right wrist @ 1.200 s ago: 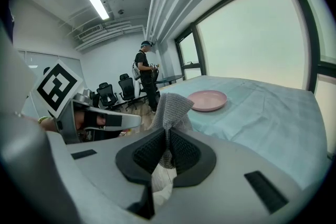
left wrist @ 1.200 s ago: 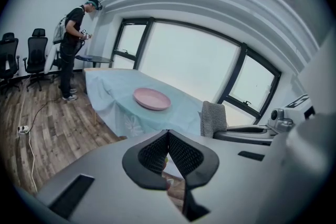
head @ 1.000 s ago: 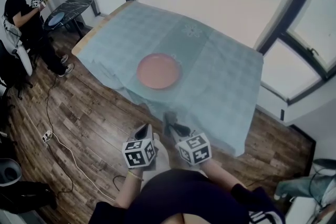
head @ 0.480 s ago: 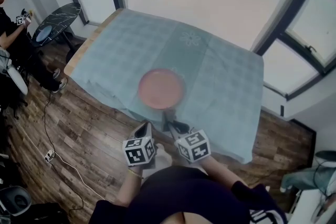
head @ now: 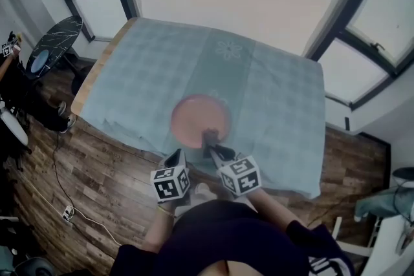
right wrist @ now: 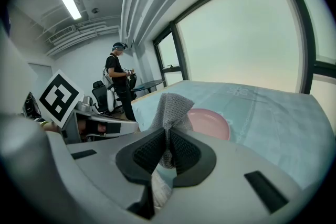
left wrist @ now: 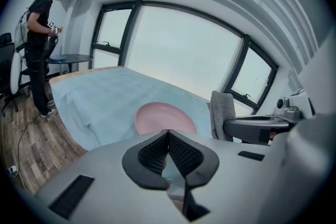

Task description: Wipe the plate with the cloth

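Note:
A round pink plate (head: pixel 199 117) lies on the table's pale blue tablecloth (head: pixel 272 94), near the front edge. My right gripper (head: pixel 209 138) is shut on a grey knitted cloth (right wrist: pixel 170 106), which sticks up from between its jaws. Its tip hangs by the plate's near rim. My left gripper (head: pixel 176 156) is shut and empty, just left of the right one, over the table's front edge. In the left gripper view the plate (left wrist: pixel 165 116) lies ahead, with the cloth (left wrist: pixel 222 113) to the right. The right gripper view shows the plate (right wrist: pixel 211 120) beyond the cloth.
A person (left wrist: pixel 41 39) stands at the far left beside a small round dark table (head: pixel 54 39). Wooden floor (head: pixel 97 184) lies in front of the table, with a cable on it. Windows and a white wall run behind the table.
The table and plate have come nearer in the head view. Both grippers went from over the floor to the table's front edge, and the right one now reaches the plate's near rim.

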### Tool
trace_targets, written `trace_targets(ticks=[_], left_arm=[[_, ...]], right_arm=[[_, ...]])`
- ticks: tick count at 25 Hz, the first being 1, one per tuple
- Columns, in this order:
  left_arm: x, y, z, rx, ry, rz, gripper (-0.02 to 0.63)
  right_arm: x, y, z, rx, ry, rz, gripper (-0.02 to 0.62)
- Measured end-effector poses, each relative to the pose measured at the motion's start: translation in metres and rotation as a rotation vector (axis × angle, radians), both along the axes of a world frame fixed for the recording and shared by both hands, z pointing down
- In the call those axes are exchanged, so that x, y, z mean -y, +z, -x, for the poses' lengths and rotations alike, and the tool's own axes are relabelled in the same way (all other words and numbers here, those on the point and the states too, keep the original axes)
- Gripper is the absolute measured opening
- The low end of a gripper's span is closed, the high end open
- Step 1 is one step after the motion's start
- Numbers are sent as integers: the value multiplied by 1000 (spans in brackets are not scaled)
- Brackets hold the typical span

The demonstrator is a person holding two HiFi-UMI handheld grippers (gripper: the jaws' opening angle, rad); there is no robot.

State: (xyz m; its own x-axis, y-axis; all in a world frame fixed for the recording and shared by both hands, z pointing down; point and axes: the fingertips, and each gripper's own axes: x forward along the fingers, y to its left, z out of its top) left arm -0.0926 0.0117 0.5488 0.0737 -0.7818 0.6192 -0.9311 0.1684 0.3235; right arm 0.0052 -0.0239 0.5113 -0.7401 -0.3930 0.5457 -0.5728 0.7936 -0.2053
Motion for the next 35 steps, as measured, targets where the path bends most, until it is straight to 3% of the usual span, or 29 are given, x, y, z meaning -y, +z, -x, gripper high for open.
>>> trace_targets(ticks=[13,26,35], left_arm=[[48,24,38,10,71,42,14],[77,52,56,6,48,89,17],[88,89,72,2,49,189,51]], right_arm=[[53,15,31,-23,90,13,32],[101,36,29,-133,113,-12,32],[137,72,39,-209,111,15,32]])
